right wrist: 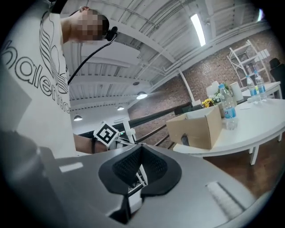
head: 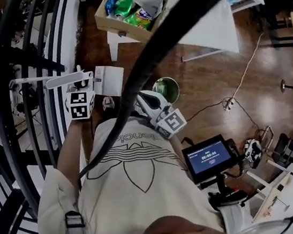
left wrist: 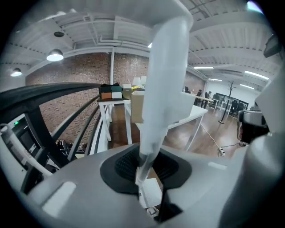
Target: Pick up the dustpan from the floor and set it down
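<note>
- The left gripper (left wrist: 143,171) was clamped on the white handle (left wrist: 164,84) of the dustpan (head: 110,80), held clear of the floor (head: 206,78).
- The right gripper (right wrist: 140,156) was closed and empty.

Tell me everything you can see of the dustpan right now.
The dustpan is plain white and looks like plastic. It has a long rounded handle that widens into a flat, boxy pan. The left gripper has its jaws shut on the handle's narrow end and holds the dustpan up in the air beside the black railing. Nothing else can be seen touching it.
</note>
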`<control>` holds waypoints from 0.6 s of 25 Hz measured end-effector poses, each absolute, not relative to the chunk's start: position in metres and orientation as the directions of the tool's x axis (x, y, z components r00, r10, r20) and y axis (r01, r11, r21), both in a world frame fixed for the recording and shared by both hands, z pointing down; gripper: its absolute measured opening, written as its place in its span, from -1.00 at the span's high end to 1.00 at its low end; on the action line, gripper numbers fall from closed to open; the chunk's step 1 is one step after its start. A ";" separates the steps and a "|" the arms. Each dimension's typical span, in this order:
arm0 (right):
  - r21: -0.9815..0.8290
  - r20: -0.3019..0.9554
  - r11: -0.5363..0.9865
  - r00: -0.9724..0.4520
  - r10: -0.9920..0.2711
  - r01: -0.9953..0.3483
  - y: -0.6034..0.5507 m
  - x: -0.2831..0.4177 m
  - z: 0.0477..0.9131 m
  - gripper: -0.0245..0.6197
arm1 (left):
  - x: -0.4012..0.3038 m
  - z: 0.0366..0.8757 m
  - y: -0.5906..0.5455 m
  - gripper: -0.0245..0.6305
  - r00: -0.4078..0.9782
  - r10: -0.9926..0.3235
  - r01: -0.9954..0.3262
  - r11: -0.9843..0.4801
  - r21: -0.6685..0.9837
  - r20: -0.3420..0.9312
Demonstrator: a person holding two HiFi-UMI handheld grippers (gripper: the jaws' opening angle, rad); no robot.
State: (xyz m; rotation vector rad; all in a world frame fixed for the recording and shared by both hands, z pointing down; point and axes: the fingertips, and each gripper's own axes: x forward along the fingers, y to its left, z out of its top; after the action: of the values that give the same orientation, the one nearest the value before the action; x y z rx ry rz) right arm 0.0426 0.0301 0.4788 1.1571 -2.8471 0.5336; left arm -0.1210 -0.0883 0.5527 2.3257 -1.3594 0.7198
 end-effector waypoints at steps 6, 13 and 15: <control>-0.281 0.068 0.716 -0.757 -0.650 -0.640 0.016 0.044 0.461 0.92 | -0.114 0.524 -0.062 0.63 0.387 -0.739 -0.905 -0.418 0.074 0.552; -0.294 0.079 0.743 -0.790 -0.608 -0.601 0.021 0.040 0.467 0.92 | -0.105 0.514 -0.052 0.63 0.391 -0.747 -0.902 -0.427 0.062 0.538; -0.302 0.079 0.740 -0.790 -0.609 -0.601 0.023 0.041 0.467 0.92 | -0.106 0.522 -0.051 0.63 0.381 -0.744 -0.907 -0.417 0.064 0.549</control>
State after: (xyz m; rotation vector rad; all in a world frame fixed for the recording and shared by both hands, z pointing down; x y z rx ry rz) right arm 0.0410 0.0234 0.4670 1.0266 -2.9540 0.4989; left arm -0.1059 -0.0507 0.5223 2.2906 -1.4374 0.6352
